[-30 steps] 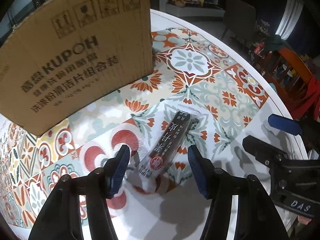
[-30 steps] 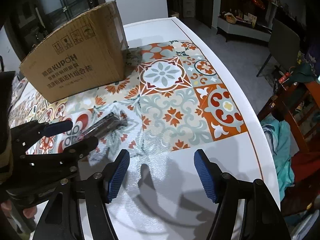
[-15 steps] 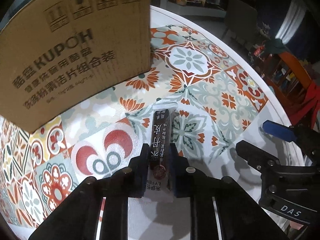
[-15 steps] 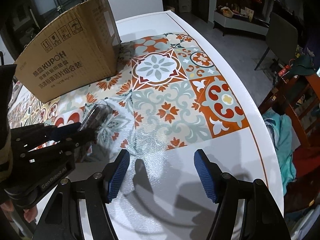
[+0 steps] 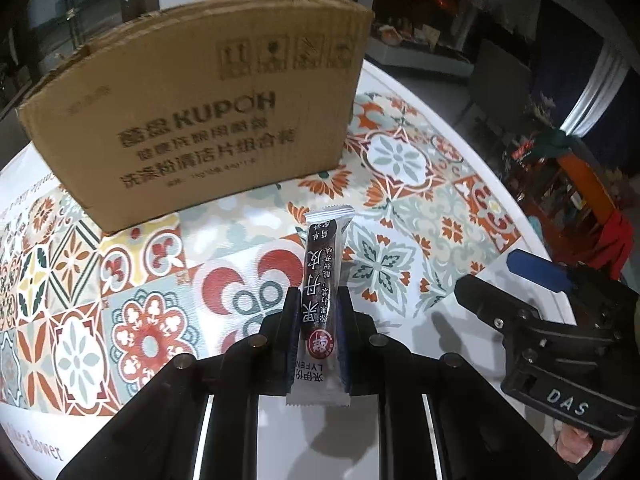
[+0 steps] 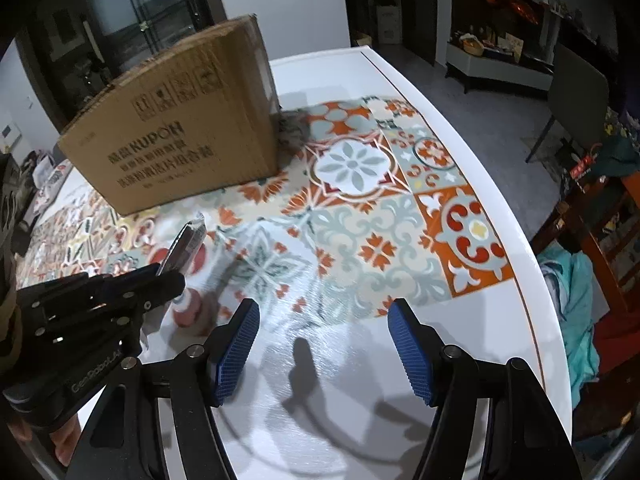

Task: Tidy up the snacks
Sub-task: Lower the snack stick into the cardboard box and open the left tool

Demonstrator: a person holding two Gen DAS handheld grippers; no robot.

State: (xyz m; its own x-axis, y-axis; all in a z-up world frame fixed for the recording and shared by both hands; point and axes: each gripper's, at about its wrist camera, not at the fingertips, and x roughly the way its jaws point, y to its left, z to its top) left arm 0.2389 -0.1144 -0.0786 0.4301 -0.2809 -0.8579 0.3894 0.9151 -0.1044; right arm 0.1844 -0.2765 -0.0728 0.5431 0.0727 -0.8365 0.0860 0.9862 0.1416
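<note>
between left hand-held gripper (image 5: 318, 320) pads: snack bar (image 5: 320, 280), clamped.

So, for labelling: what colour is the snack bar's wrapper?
The snack bar wrapper is dark brown with silvery-white ends, clearest in the left wrist view.

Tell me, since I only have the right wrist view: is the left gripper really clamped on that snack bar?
Observer: Yes. The left wrist view shows the left gripper with both fingers pressed on the snack bar.
Operator: What does the wrapper look like?
Observer: Dark, with white characters, a round red logo and silver crimped ends.
Operator: Which way does it point?
Observer: Its far end points toward the cardboard box, with a gap between them.
</note>
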